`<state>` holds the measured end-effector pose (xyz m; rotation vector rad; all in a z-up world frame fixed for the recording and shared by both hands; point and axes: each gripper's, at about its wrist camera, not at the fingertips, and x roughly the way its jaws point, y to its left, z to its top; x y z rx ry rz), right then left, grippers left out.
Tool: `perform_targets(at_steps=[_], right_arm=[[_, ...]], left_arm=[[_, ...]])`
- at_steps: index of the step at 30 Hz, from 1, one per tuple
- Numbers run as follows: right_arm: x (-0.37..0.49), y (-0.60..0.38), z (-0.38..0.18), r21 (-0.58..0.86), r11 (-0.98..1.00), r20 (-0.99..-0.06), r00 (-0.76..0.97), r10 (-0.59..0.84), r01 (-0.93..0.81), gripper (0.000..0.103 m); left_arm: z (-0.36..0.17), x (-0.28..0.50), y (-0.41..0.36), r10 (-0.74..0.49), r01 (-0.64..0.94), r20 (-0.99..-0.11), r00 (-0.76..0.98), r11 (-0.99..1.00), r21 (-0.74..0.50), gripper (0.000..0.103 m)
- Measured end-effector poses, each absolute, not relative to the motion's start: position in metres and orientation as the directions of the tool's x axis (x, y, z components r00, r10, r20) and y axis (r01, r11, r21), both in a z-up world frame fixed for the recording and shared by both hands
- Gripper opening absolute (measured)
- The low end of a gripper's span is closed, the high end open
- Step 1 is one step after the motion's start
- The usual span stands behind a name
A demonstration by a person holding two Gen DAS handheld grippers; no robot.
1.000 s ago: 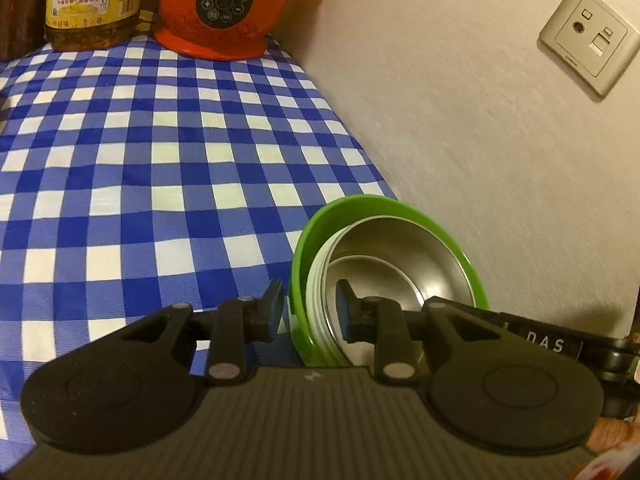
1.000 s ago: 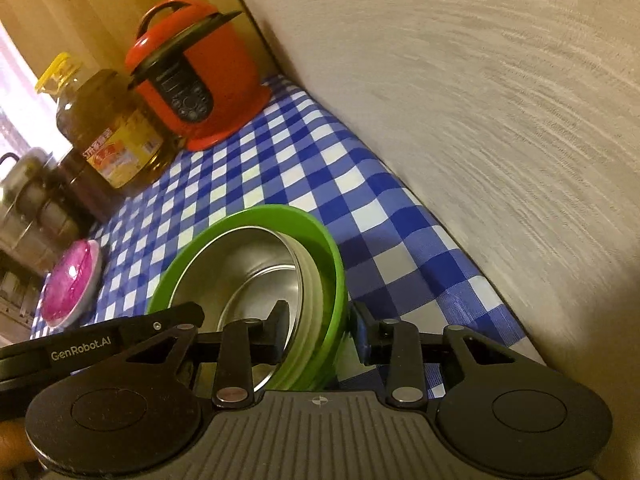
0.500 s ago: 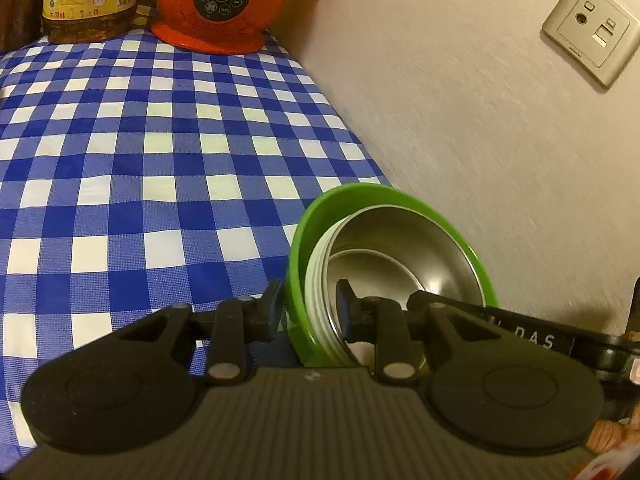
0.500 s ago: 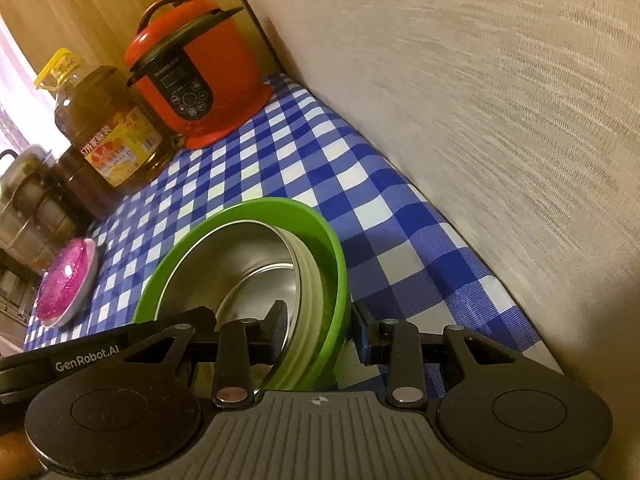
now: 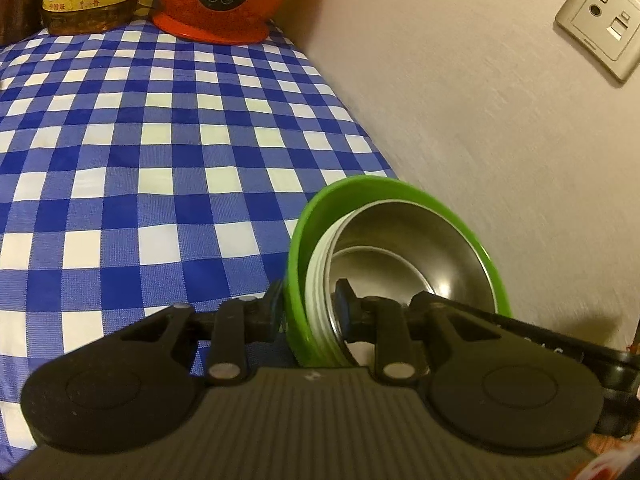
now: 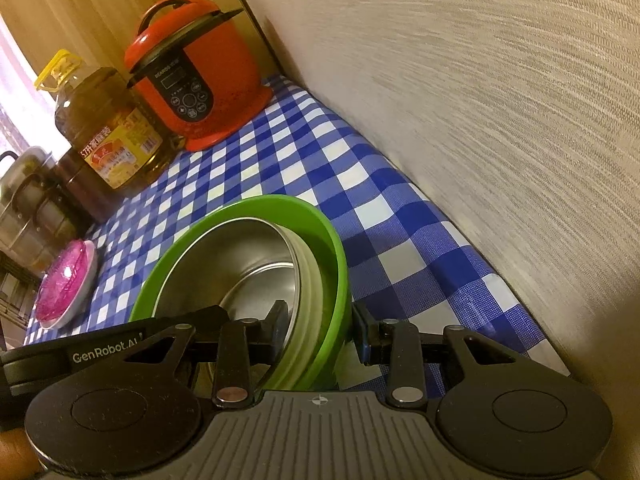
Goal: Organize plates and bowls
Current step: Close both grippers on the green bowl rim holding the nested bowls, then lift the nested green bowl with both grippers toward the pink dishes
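Checked cloth (image 5: 160, 160) is covering the counter, whose far corner is taken by a red cooker (image 6: 196, 80) and an oil bottle (image 6: 104, 132), leaving the wall edge free. Nested there, the green bowl (image 5: 304, 240) is carrying white plates (image 5: 316, 276) and a steel bowl (image 5: 420, 248). Left gripper (image 5: 306, 304) and right gripper (image 6: 320, 324) are each clamping opposite rims, probably sharing the stack's weight.

A blue-and-white checked tablecloth (image 6: 304, 160) runs along a beige textured wall (image 6: 500, 100). At its far end stand 1 red electric pressure cooker (image 6: 196, 80) and 1 amber oil jug (image 6: 104, 128). A pink domed lid (image 6: 66, 284) lies nearer, and a wall socket plate (image 5: 600, 24) is mounted higher up.
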<state>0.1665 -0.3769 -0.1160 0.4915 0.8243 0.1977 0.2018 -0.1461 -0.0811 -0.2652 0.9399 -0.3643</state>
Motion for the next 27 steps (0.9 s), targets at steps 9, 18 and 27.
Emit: perform_targets(at_steps=[9,18,27], right_arm=[[0.168,-0.377,-0.115,0.493,0.870,-0.659,0.664,0.353,0.027,0.033],[0.167,-0.377,-0.116,0.513,0.857,-0.664,0.653,0.365,0.043,0.032],[0.165,-0.372,-0.108,0.524,0.851,-0.663,0.646,0.379,0.039,0.032]], left_arm=[[-0.080,0.199,-0.148,-0.405,0.183,-0.738,0.540,0.912,-0.367,0.022],[-0.076,0.198,-0.147,-0.386,0.186,-0.749,0.539,0.921,-0.341,0.022],[-0.070,0.194,-0.142,-0.377,0.168,-0.744,0.552,0.924,-0.343,0.021]])
